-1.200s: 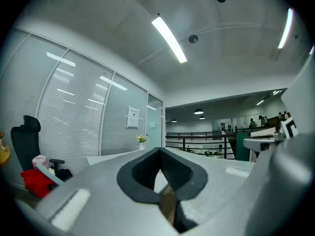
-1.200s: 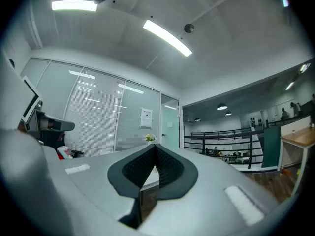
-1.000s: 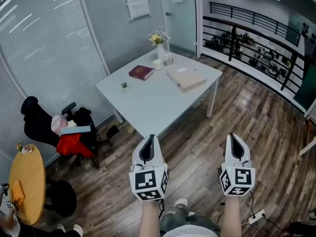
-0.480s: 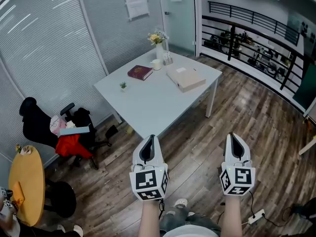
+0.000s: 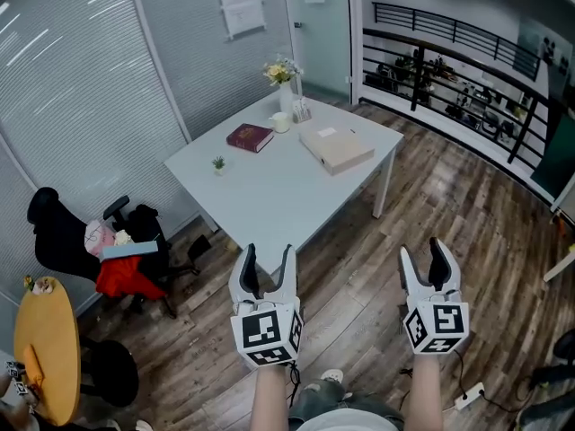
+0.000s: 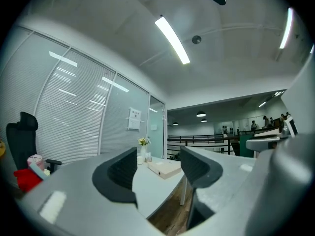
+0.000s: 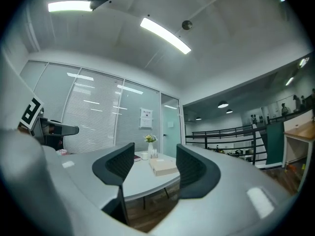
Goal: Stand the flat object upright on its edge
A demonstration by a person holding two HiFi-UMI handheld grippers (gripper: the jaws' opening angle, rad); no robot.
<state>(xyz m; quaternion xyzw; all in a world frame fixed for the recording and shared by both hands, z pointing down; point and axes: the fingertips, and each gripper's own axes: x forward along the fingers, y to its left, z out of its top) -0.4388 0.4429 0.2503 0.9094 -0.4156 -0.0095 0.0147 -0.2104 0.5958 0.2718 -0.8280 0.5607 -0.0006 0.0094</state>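
Pale grey desk (image 5: 269,196). Dark red book (image 5: 250,136) at 11 o'clock, beige box (image 5: 337,148) at 1 o'clock. Brown plank floor (image 5: 467,223). Left tool (image 5: 268,257) and right tool (image 5: 421,251) white, black-and-white square markers.

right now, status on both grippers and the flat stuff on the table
Open, empty: left gripper, right gripper. Beige box and red book flat on white table, untouched. Flower vase, cup close behind.

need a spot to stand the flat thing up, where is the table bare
The near half of the table, this side of the small plant and the beige flat object, is bare. The far corner is crowded: red book, cup, flower vase.
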